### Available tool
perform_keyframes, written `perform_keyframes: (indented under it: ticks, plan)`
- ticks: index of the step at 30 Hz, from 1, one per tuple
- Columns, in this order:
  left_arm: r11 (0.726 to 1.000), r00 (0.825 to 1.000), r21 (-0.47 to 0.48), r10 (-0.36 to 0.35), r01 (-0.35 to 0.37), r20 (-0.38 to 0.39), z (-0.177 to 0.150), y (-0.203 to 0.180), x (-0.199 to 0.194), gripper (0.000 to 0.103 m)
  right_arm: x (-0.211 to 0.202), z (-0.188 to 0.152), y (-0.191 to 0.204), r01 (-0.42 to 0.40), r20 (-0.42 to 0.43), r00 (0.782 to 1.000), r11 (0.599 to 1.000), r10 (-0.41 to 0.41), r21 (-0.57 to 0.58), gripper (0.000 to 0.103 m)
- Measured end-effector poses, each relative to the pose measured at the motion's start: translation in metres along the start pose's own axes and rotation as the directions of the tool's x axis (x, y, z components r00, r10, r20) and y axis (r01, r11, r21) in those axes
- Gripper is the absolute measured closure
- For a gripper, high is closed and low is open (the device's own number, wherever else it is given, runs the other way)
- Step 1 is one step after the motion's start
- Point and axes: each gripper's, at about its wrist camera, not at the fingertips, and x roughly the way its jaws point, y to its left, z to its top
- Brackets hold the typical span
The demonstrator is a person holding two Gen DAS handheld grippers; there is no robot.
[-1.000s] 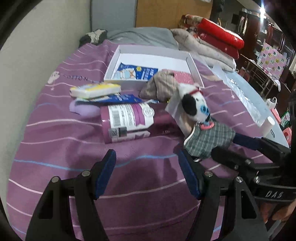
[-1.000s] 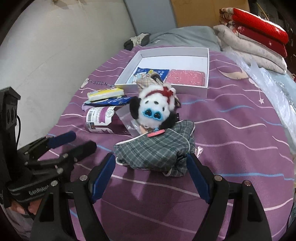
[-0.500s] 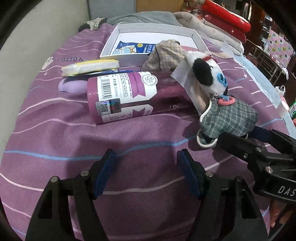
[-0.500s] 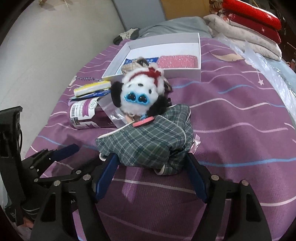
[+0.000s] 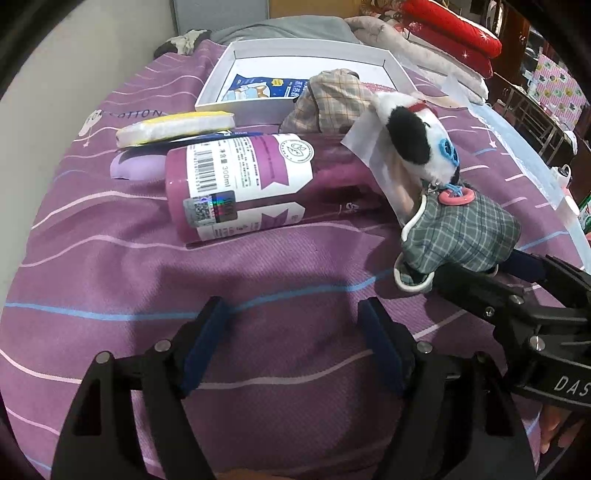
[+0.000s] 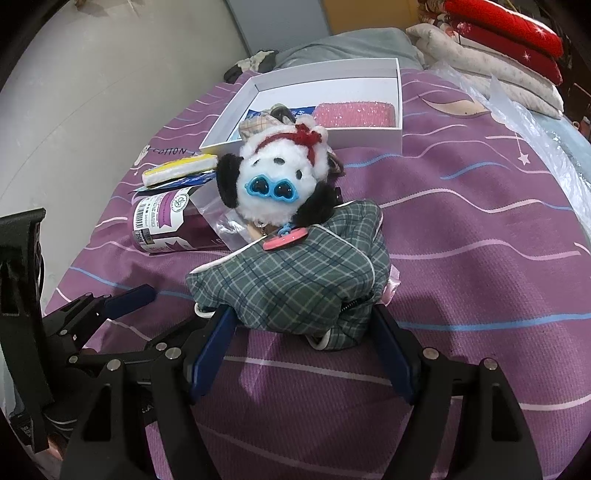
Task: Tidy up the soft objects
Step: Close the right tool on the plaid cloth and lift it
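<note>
A green plaid cloth pouch (image 6: 299,280) lies on the purple bedspread (image 6: 480,229), with a black-and-white plush toy (image 6: 277,184) in blue glasses leaning on it. My right gripper (image 6: 303,332) is open, its fingers on either side of the pouch's near end. The pouch (image 5: 461,236) and plush toy (image 5: 417,144) sit at right in the left wrist view. My left gripper (image 5: 291,332) is open and empty over bare bedspread, in front of a purple bottle (image 5: 243,184). A white box (image 6: 400,103) behind holds a pink pad (image 6: 354,114) and a blue packet (image 5: 262,86).
A beige plaid cloth (image 5: 332,99) lies against the box front. A yellow-white tissue pack (image 5: 173,127) and a lilac item (image 5: 133,166) lie left of the bottle. Pillows and red cushions (image 6: 506,33) are stacked at the back right; a wall (image 6: 92,92) runs on the left.
Both grippers have moved forward. My right gripper's fingers have come up on either side of the plaid pouch. The left gripper is nearer the bottle. Both stay open.
</note>
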Motion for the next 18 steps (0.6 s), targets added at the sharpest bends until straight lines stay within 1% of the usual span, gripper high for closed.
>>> perform_keyframes:
  ticks: [8, 14, 15, 18]
  plan:
    - [1.0, 1.0, -0.008, -0.012, 0.012, -0.002, 0.0, 0.001, 0.002, 0.026, -0.001, 0.0, -0.002, -0.01, 0.01, 1.0, 1.0, 0.01, 0.011, 0.027]
    - [0.999, 0.999, -0.024, -0.032, 0.032, 0.0, -0.001, 0.004, 0.002, 0.025, -0.02, 0.0, -0.004, -0.015, 0.102, 0.995, 0.999, 0.012, 0.035, 0.039]
    - [0.999, 0.999, -0.025, -0.033, 0.033, 0.001, -0.001, 0.004, 0.002, 0.025, -0.022, 0.001, -0.005, -0.023, 0.112, 0.994, 0.999, 0.018, 0.043, 0.041]
    - [0.999, 0.999, -0.025, -0.034, 0.034, 0.003, -0.002, 0.004, 0.002, 0.025, -0.028, 0.01, -0.011, -0.077, 0.118, 0.991, 0.994, 0.067, 0.078, 0.041]
